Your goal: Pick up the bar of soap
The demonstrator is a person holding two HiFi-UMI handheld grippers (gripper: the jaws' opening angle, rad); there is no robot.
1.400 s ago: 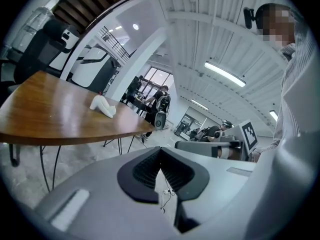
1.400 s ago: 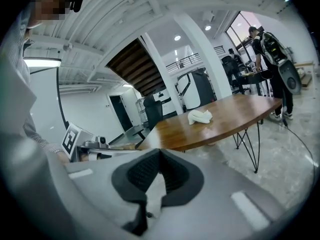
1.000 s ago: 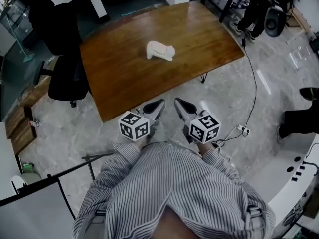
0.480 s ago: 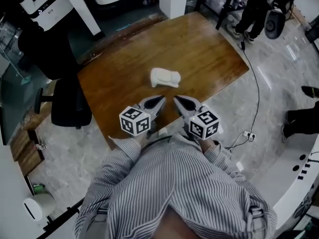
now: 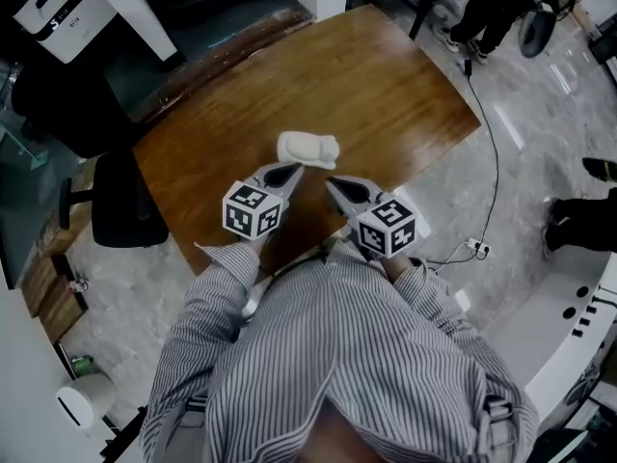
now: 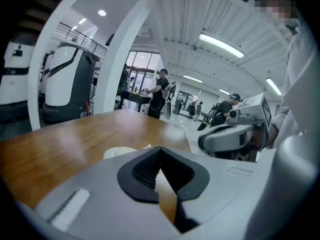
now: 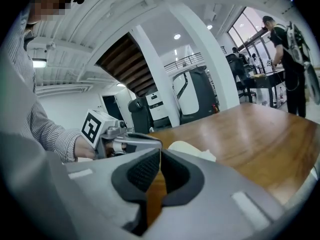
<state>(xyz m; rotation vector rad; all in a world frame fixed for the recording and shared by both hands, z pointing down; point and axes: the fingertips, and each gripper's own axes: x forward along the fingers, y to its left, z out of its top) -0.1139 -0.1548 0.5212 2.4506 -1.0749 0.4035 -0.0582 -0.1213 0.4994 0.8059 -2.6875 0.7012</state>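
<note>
The bar of soap (image 5: 308,149) is a pale, lumpy white piece lying near the front middle of the brown wooden table (image 5: 386,75). My left gripper (image 5: 287,170) is just short of the soap's near left side, jaws shut with nothing between them. My right gripper (image 5: 333,183) is a little further back on the soap's near right side, also shut and empty. In the left gripper view the soap (image 6: 122,152) peeks out behind the closed jaws (image 6: 160,148). The right gripper view shows the soap (image 7: 192,149) just beyond its closed tips (image 7: 160,151).
A black office chair (image 5: 106,201) stands off the table's left edge. A black cable (image 5: 492,162) runs across the marble floor to a power strip (image 5: 474,249) at the right. White machines (image 5: 58,8) and people stand beyond the table's far side.
Both grippers have travelled forward from off the table's near edge to over the tabletop, close to the soap. The left gripper has rolled somewhat. Both stay shut.
</note>
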